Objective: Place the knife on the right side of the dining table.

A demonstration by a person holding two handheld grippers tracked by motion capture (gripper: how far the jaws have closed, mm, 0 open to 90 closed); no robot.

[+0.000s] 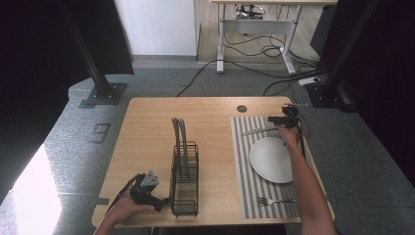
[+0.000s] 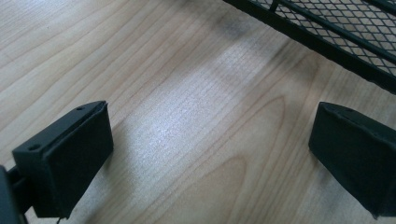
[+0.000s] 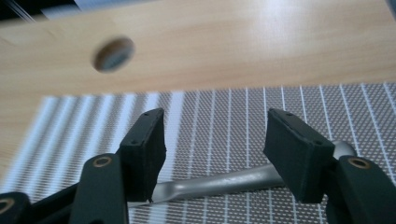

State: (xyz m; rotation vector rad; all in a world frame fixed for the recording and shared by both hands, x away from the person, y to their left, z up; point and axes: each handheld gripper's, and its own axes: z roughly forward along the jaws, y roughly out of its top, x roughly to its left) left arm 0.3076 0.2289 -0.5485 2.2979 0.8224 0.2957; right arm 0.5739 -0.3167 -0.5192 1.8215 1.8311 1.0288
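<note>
The work in hand is table setting on the striped mat (image 1: 243,186) at the right of the table (image 1: 147,127).

1. Right gripper (image 1: 283,120): it sits at the far right corner of the mat. In the right gripper view its 2 jaws stand apart, and nothing is pressed between the pads (image 3: 144,144). State: open, holding nothing.

2. Knife (image 3: 219,184): a metal table knife lies flat on the mat, just below and behind the open jaws in the right gripper view. In the high view it (image 1: 258,130) lies across the far edge of the mat, just beyond the plate (image 1: 271,159).

3. Handling judgement: the knife is likely stiff, light and smooth, so it will tend to slip or pivot in the pads. It lies low on the mat, so the jaws must come down nearly to the weave to catch it. Take hold across the handle, near its middle, with the pads on the 2 long sides. Avoid the thin blade end.

4. Left gripper (image 1: 147,188): it rests on bare wood at the near left, just beside the black wire rack (image 1: 185,178). Its jaws stand wide apart with nothing between them.

5. A fork (image 1: 274,200) lies on the near edge of the mat.
</note>
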